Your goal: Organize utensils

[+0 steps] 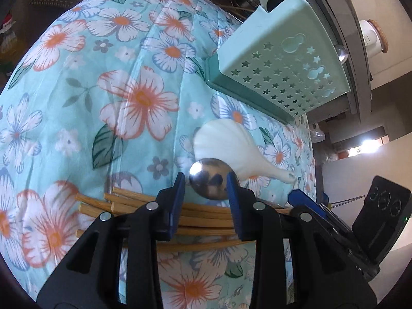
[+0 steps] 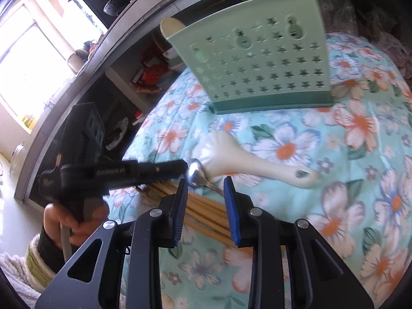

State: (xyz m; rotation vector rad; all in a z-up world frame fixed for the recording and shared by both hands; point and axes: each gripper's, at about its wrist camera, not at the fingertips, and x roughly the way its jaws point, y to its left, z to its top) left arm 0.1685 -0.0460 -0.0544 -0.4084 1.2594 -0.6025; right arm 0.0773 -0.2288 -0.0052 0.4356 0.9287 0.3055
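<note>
- Left tool [image 1: 206, 180] first: its blue pads are clenched on the bowl of a metal spoon [image 1: 209, 173]. In the right wrist view the bowl sits right at its tip, with the thin handle slanting down toward the cloth.
- Right tool [image 2: 204, 188]: jaws part-way apart, nothing pressed between the pads. It hangs just beside the left one, over the same pile, released and free.
- Under both tools lies a bundle of chopsticks [image 1: 123, 203], loose on the floral cloth [image 1: 77, 90] and not yet gathered.
- Just beyond the spoon there's a white rice paddle [image 1: 231, 149], flat on the cloth, handle pointing away from the chopsticks. Also waiting.
- Further out, the green holder [image 1: 278, 69] stands upright on the cloth, star-holed wall facing us, near the paddle but clear of it.
- The holder is not empty: a pale utensil end pokes above one corner of its rim and a metal handle above the back. So some pieces look already sorted, though what they are I cannot tell.
- Progress call: somewhere in the middle. The spoon is in hand but not yet at the holder.
- Left to do, by my reckoning: carry the spoon over and drop it in, then the paddle, then the chopsticks, which look the fiddliest lot.
</note>
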